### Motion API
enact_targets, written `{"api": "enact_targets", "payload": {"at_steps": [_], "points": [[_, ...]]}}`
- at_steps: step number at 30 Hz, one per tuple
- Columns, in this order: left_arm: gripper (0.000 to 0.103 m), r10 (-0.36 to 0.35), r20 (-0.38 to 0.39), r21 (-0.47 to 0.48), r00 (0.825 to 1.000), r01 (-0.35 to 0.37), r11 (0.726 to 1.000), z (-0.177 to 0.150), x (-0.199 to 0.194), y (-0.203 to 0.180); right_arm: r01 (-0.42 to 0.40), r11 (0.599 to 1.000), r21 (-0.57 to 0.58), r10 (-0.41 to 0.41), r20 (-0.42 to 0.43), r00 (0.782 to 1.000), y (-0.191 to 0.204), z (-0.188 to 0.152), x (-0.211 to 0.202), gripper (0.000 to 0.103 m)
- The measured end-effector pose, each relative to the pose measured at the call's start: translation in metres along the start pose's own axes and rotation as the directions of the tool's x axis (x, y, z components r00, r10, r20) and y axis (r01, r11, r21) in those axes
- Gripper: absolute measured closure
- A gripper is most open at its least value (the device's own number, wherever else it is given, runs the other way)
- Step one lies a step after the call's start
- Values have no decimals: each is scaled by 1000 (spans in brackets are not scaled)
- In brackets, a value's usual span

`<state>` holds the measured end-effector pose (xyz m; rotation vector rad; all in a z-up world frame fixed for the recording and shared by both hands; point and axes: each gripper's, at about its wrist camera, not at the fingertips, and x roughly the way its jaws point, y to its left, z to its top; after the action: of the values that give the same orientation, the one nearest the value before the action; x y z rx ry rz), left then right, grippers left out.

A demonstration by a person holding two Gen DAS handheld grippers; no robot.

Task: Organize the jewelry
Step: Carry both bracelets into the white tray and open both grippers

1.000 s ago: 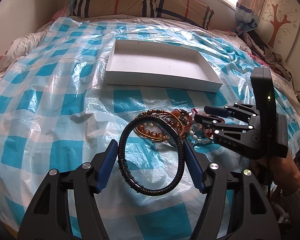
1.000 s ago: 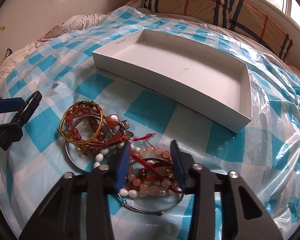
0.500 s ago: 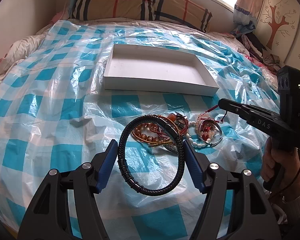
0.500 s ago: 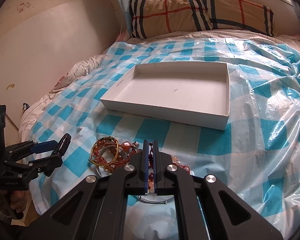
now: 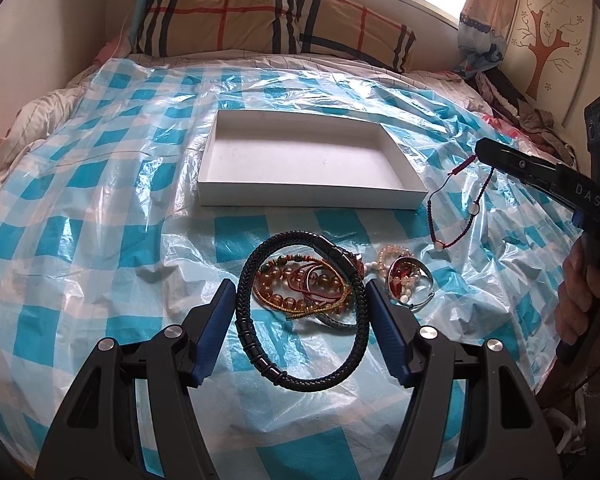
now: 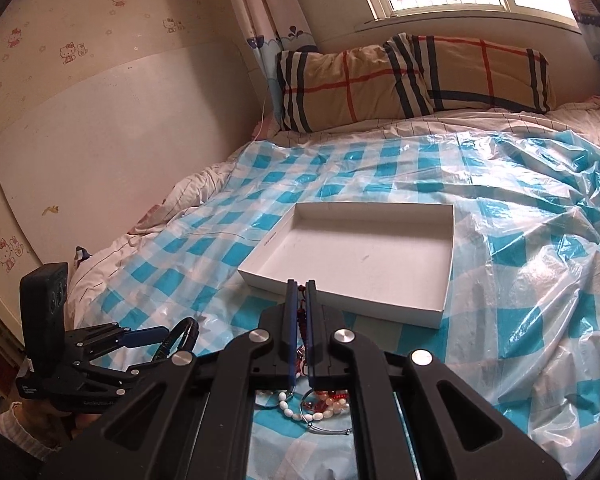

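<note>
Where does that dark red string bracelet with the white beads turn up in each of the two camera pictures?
Left wrist view: the red string bracelet hangs at right, below the shut right gripper, beside the white box.
Right wrist view: only a bit of it shows at lower centre, pinched between the closed fingers.
Shared landmark: the white box, empty in both.

You see a glossy, crinkled plastic sheet [image 5: 100, 216] under a matt white cardboard box [image 5: 312, 196]; nearer you than the box, a braided black cord bracelet [image 5: 300, 308] and shiny glassy beads [image 5: 296, 280].
</note>
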<state>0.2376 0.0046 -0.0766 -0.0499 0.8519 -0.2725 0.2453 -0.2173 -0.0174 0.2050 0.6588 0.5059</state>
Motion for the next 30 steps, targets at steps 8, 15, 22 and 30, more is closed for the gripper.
{"api": "enact_targets", "payload": {"at_steps": [8, 15, 22, 30], "points": [[40, -2, 45, 29, 999, 1, 1000, 41, 24, -6, -2, 1000, 7, 2, 13, 1000, -9, 20, 29, 99], [40, -3, 80, 38, 997, 0, 999, 89, 62, -12, 12, 1000, -8, -11, 47, 999, -19, 44, 60, 99], [35, 41, 91, 9, 995, -42, 999, 128, 115, -10, 61, 998, -1, -61, 42, 997, -38, 60, 104, 93], [33, 65, 48, -30, 997, -63, 998, 123, 124, 7, 83, 996, 32, -84, 51, 995, -40, 44, 84, 57]]}}
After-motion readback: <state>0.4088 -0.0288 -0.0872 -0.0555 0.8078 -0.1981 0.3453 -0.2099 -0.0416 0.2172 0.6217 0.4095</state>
